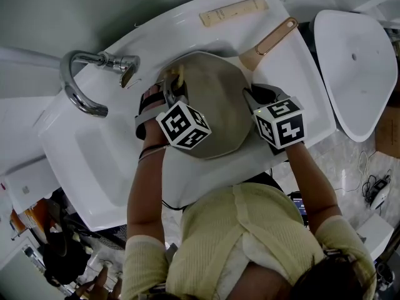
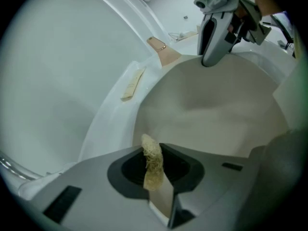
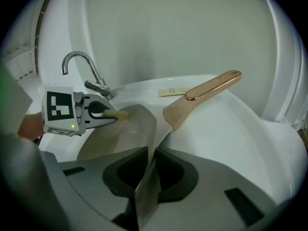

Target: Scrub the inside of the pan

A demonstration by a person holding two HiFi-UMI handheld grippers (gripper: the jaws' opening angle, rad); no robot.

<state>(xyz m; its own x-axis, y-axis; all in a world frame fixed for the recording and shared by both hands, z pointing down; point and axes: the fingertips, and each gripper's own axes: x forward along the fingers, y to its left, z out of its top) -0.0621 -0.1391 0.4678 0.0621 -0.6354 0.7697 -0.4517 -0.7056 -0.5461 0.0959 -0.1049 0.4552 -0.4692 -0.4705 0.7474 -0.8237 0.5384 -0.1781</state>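
A beige pan [image 1: 215, 108] lies tilted in the white sink [image 1: 94, 149], its tan handle [image 1: 269, 42] pointing to the upper right. My left gripper [image 1: 174, 83] is shut on a yellowish fibrous scrubber [image 2: 153, 162], held at the pan's far left rim; the scrubber [image 3: 115, 114] pokes out past the jaws. In the left gripper view the pan's inner face [image 2: 216, 109] spreads out ahead. My right gripper [image 1: 249, 95] is shut on the pan's right rim [image 3: 147, 182], near the handle [image 3: 207, 90], with the thin edge pinched between its jaws.
A chrome faucet [image 1: 81, 80] curves over the sink's left side. A flat wooden strip [image 1: 234, 11] lies on the back ledge. A second white basin [image 1: 356, 67] stands at the right. The person's body fills the lower part of the head view.
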